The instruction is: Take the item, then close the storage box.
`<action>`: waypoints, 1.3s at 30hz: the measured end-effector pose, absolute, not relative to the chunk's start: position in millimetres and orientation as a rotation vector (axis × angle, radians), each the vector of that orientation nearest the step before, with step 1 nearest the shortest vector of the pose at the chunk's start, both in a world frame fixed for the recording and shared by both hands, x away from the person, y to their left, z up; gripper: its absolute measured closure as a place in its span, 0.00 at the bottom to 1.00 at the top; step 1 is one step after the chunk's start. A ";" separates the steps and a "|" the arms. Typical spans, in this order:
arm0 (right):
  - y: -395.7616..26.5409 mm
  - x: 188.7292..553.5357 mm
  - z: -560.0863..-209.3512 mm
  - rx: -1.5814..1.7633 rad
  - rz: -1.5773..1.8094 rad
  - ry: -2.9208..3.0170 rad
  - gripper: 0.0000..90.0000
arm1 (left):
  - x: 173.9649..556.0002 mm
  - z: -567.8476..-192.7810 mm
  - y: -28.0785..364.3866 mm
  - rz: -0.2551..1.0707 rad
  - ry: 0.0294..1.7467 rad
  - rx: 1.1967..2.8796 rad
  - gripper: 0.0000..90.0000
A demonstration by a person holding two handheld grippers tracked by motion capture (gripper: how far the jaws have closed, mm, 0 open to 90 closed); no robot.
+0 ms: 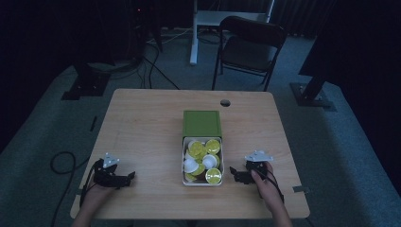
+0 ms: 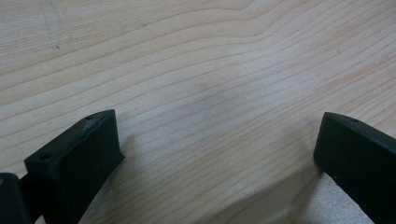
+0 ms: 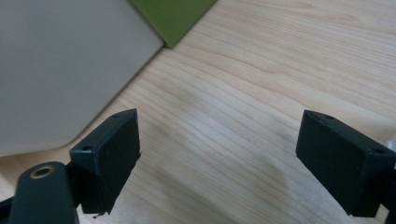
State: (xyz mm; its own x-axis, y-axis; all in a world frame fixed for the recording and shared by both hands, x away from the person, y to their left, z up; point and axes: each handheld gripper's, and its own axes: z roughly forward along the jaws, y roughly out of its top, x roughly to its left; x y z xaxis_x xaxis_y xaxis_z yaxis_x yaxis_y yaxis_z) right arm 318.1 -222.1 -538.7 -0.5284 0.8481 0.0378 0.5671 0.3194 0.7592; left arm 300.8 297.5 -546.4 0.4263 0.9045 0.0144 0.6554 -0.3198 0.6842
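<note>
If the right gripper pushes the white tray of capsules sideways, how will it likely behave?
The tray probably slides easily: it looks thin and light on the smooth table. The capsules lie loose, so they would likely shift or rattle.

The pale wooden table (image 1: pixel 142 127) shows smooth, matt grain. At its centre, the white plastic-looking tray (image 1: pixel 183 166) holds glossy yellow and white capsules (image 1: pixel 213 176); at the tray's twelve o'clock sits a matt green box (image 1: pixel 202 123). Both grippers' black jaws look like matt plastic.
</note>
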 end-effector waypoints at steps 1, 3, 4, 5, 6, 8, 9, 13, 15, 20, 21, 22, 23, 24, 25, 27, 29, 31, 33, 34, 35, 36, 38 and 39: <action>-222.2 318.2 -539.6 1.259 1.055 2.226 0.15 | 300.7 -546.3 297.5 0.536 1.309 2.083 0.01; -222.4 317.5 -540.6 1.247 1.055 2.241 0.15 | 300.3 -546.4 297.4 0.535 1.304 2.085 0.01; -222.3 317.2 -541.5 1.237 1.045 2.245 0.15 | 300.2 -546.4 297.4 0.534 1.303 2.085 0.01; -222.1 316.9 -542.3 1.234 1.038 2.250 0.15 | 300.2 -546.4 297.4 0.534 1.303 2.086 0.01; -222.2 316.9 -543.3 1.227 1.032 2.257 0.15 | 300.2 -546.4 297.3 0.534 1.303 2.085 0.01; -222.2 316.9 -545.7 1.226 1.014 2.264 0.15 | 300.2 -546.4 297.4 0.534 1.302 2.085 0.01; -222.2 316.9 -546.9 1.224 1.004 2.270 0.15 | 300.2 -546.4 297.4 0.533 1.302 2.085 0.01; -221.8 316.9 -549.7 1.219 0.987 2.288 0.15 | 300.2 -546.4 297.3 0.535 1.303 2.085 0.01; -222.0 317.1 -549.8 1.218 0.989 2.289 0.15 | 300.2 -546.4 297.3 0.534 1.303 2.085 0.01; -222.2 317.5 -549.7 1.216 0.988 2.292 0.15 | 299.3 -546.2 295.2 0.518 1.266 2.104 0.01; -222.1 317.5 -549.8 1.213 0.989 2.293 0.15 | 298.8 -546.0 294.1 0.529 1.255 2.112 0.01; -222.2 317.5 -549.7 1.213 0.988 2.294 0.15 | 298.0 -545.8 292.6 0.538 1.241 2.118 0.01; -222.1 317.5 -549.7 1.212 0.988 2.295 0.15 | 297.5 -545.2 290.9 0.537 1.229 2.128 0.01; -222.0 317.5 -549.6 1.210 0.988 2.296 0.15 | 297.0 -544.2 289.0 0.525 1.211 2.141 0.01; -221.9 317.5 -549.6 1.207 0.988 2.299 0.14 | 296.2 -542.8 286.8 0.506 1.190 2.148 0.01; -221.6 317.3 -549.6 1.207 0.988 2.299 0.14 | 293.9 -539.4 280.3 0.489 1.150 2.158 0.01; -221.6 317.3 -549.5 1.207 0.988 2.299 0.14 | 291.5 -535.3 272.4 0.470 1.102 2.162 0.01; -221.6 317.5 -548.6 1.210 0.984 2.299 0.15 | 288.8 -530.3 263.7 0.451 1.056 2.174 0.01; -221.9 317.3 -545.7 1.205 0.992 2.287 0.15 | 285.9 -524.9 254.3 0.413 1.010 2.187 0.01; -222.2 317.1 -543.6 1.204 1.000 2.281 0.15 | 284.4 -522.0 249.6 0.390 0.981 2.191 0.01; -222.8 317.0 -541.3 1.201 1.007 2.272 0.15 | 283.1 -519.1 245.0 0.382 0.958 2.194 0.01; -223.4 316.6 -539.0 1.200 1.017 2.264 0.15 | 281.9 -516.3 240.3 0.381 0.938 2.197 0.01; -225.3 315.3 -534.1 1.205 1.033 2.249 0.15 | 280.5 -511.5 231.7 0.380 0.901 2.196 0.01; -226.1 314.3 -531.8 1.204 1.045 2.241 0.15 | 280.0 -509.7 227.7 0.380 0.883 2.195 0.01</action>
